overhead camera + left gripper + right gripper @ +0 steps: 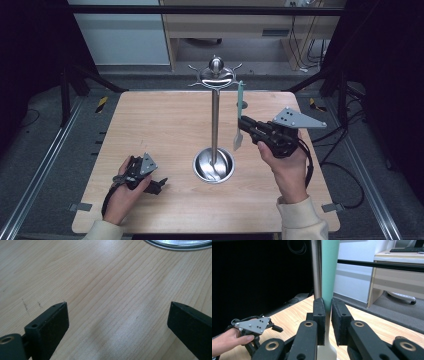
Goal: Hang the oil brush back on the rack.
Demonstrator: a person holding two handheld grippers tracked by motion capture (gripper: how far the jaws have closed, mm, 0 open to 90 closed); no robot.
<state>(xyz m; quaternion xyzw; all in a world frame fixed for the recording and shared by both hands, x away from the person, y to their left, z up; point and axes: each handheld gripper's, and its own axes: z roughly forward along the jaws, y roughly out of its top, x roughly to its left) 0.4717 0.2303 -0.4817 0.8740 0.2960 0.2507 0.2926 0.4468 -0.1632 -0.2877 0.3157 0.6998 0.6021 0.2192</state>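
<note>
From the high view, the right gripper (246,126) is pinching a green-handled spatula (239,116) just beside the stand (215,120), near its hooks. The left gripper (150,184) is resting on the table (165,120) near the stand's base.

In the left gripper view, its jaws are spreading wide over bare wood.

In the right gripper view, the jaws are squeezing the handle (329,272) low down; it's probably light, stiff and smooth, so a grip near the neck suits.

Around your wooden tabletop (165,125) it's mostly grey floor (150,82). There's a metal rail (45,160) running along the left side and a strip of yellow-black tape (101,104) just off the far-left corner. Past the far edge sits a light wooden desk (225,25) with black cables (300,45) hanging at its right end. The right gripper view catches a keyboard (407,249) up on a desk and a white chair base (402,296) below it.
</note>
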